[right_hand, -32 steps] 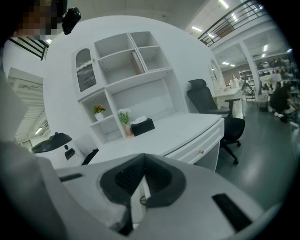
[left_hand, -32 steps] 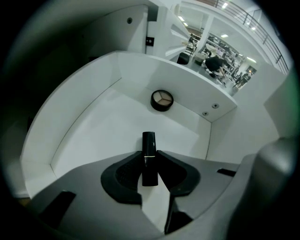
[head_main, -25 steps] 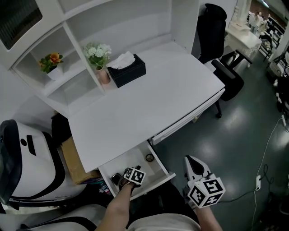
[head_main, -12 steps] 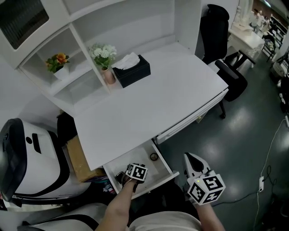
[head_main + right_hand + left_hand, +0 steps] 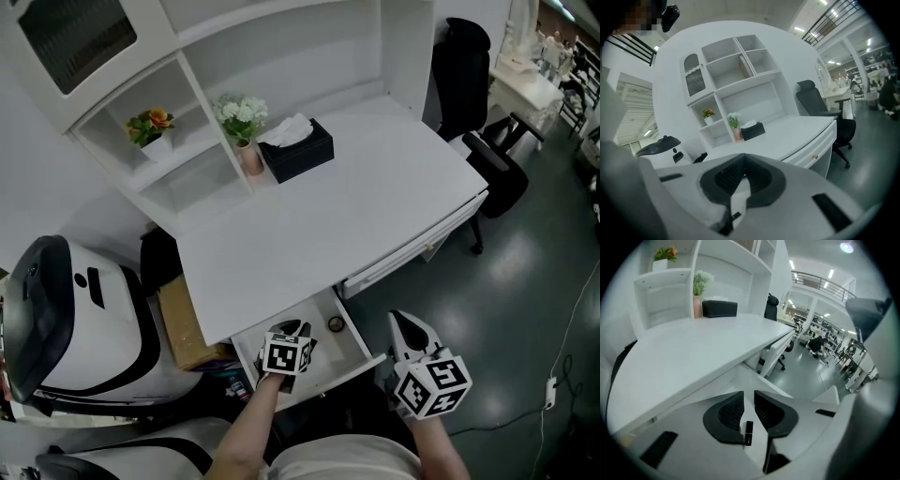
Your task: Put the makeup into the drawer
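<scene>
The white desk's (image 5: 319,216) left drawer (image 5: 361,352) stands pulled out, with a small round makeup piece (image 5: 335,324) lying near its back right corner. My left gripper (image 5: 292,330) hovers over the middle of the drawer and hides what lies under it. In the left gripper view the left gripper (image 5: 749,395) is level with the desk edge; its jaws are closing with a narrow gap and nothing between them. My right gripper (image 5: 406,325) hangs beside the drawer's right front corner. In the right gripper view its (image 5: 743,158) jaws meet, empty.
A black tissue box (image 5: 295,148) and a white flower vase (image 5: 246,127) stand at the desk's back; an orange flower pot (image 5: 153,131) sits on a shelf. The right drawer (image 5: 422,251) is closed. A black office chair (image 5: 480,103) stands right, a white-and-black machine (image 5: 66,319) and cardboard box (image 5: 183,323) left.
My left gripper has lifted up out of the drawer and tilted less steeply. The right gripper has barely moved. The head view has shifted, so the desk sits further right.
</scene>
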